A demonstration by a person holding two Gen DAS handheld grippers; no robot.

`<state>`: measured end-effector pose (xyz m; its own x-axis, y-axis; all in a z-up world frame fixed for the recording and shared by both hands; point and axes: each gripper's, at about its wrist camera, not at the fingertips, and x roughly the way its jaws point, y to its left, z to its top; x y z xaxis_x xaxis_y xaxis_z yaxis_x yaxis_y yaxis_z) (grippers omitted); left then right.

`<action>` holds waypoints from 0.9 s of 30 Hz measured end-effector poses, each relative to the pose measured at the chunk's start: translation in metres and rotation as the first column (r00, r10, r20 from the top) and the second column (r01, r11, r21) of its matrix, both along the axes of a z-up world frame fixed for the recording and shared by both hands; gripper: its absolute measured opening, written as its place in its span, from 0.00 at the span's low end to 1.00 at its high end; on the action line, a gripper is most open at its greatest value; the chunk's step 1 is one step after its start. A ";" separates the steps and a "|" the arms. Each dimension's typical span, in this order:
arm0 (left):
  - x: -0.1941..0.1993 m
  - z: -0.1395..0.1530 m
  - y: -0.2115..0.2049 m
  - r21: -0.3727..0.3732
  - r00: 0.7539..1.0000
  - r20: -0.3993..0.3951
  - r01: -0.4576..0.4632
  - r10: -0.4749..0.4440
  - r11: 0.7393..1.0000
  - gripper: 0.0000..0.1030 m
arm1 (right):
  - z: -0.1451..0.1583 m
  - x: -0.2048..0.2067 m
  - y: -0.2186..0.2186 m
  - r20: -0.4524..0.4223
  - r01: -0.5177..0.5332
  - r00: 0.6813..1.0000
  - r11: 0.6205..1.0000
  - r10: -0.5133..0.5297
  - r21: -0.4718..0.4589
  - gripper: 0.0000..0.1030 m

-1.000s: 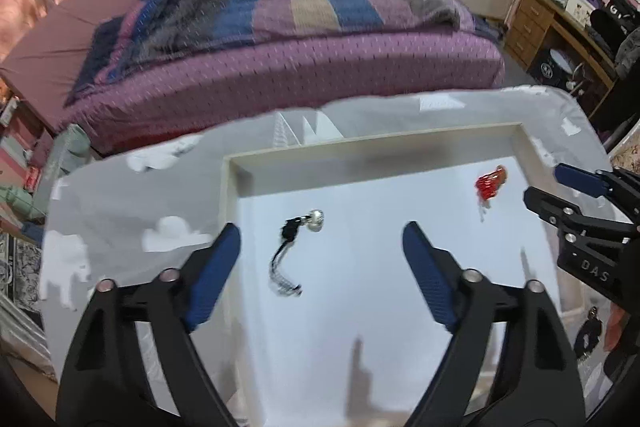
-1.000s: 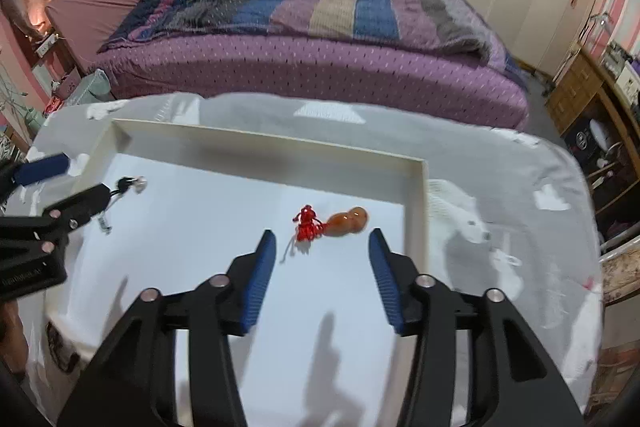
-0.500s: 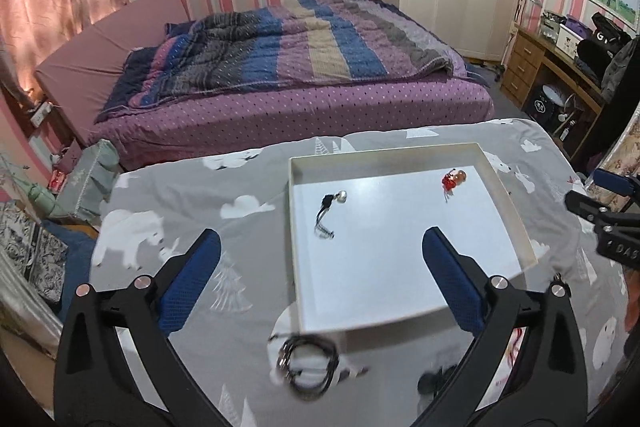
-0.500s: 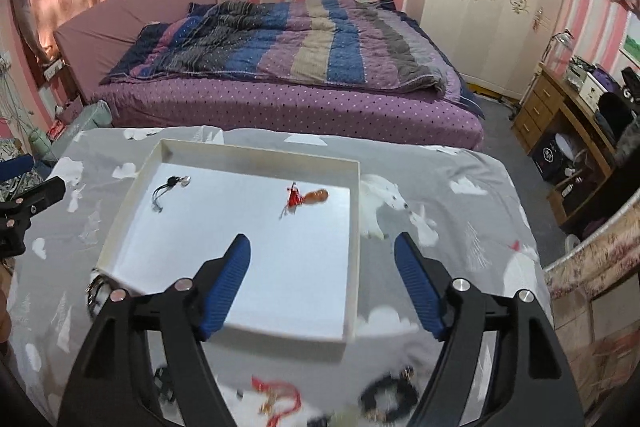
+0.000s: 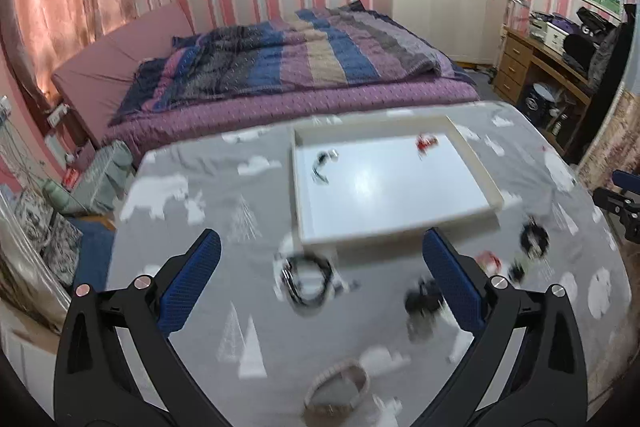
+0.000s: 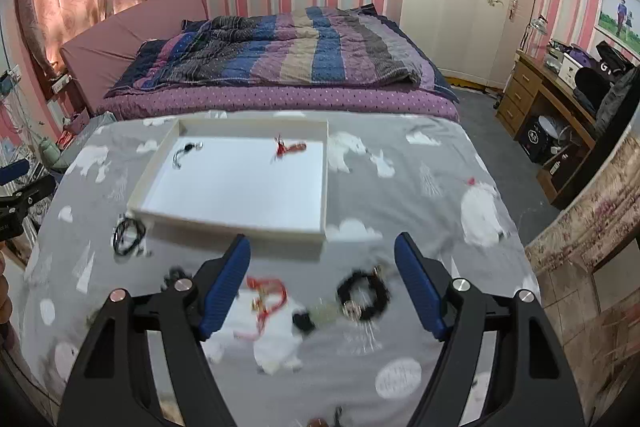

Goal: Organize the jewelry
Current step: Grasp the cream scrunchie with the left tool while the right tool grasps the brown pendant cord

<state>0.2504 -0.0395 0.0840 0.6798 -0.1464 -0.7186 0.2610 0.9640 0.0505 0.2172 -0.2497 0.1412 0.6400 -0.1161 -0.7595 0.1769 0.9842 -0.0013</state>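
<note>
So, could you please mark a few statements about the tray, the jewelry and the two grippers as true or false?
1. Two pieces lie in the white tray. True: a black cord pendant and a red charm.
2. The left gripper is shut on a bracelet. False: it is open and empty.
3. A black bead bracelet lies on the grey cloth, outside the tray. True.
4. The tray sits on the bed. False: it sits on the grey cloth.
5. The right gripper holds the red charm. False: it is open and empty; the charm is in the tray.
</note>
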 end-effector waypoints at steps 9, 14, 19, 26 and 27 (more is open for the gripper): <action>-0.075 -0.049 0.004 0.012 0.998 -0.052 0.048 -0.048 0.999 0.97 | -0.042 -0.078 -0.005 -0.036 0.030 0.999 0.999 -0.029 0.030 0.73; -0.105 -0.076 0.008 -0.009 0.992 -0.113 0.052 -0.053 0.999 0.97 | -0.079 -0.103 -0.009 -0.112 0.061 0.992 0.996 -0.053 0.067 0.73; -0.122 -0.103 0.007 0.019 0.986 -0.166 0.033 -0.030 0.999 0.97 | -0.106 -0.120 -0.007 -0.169 0.084 0.982 0.996 -0.077 0.034 0.73; -0.139 -0.127 0.002 0.063 0.971 -0.235 0.050 -0.034 0.997 0.97 | -0.126 -0.136 -0.007 -0.241 0.084 0.967 0.996 -0.081 0.003 0.73; -0.141 -0.131 0.002 0.071 0.969 -0.243 0.049 -0.030 0.996 0.97 | -0.128 -0.138 -0.006 -0.252 0.082 0.964 0.997 -0.081 -0.006 0.73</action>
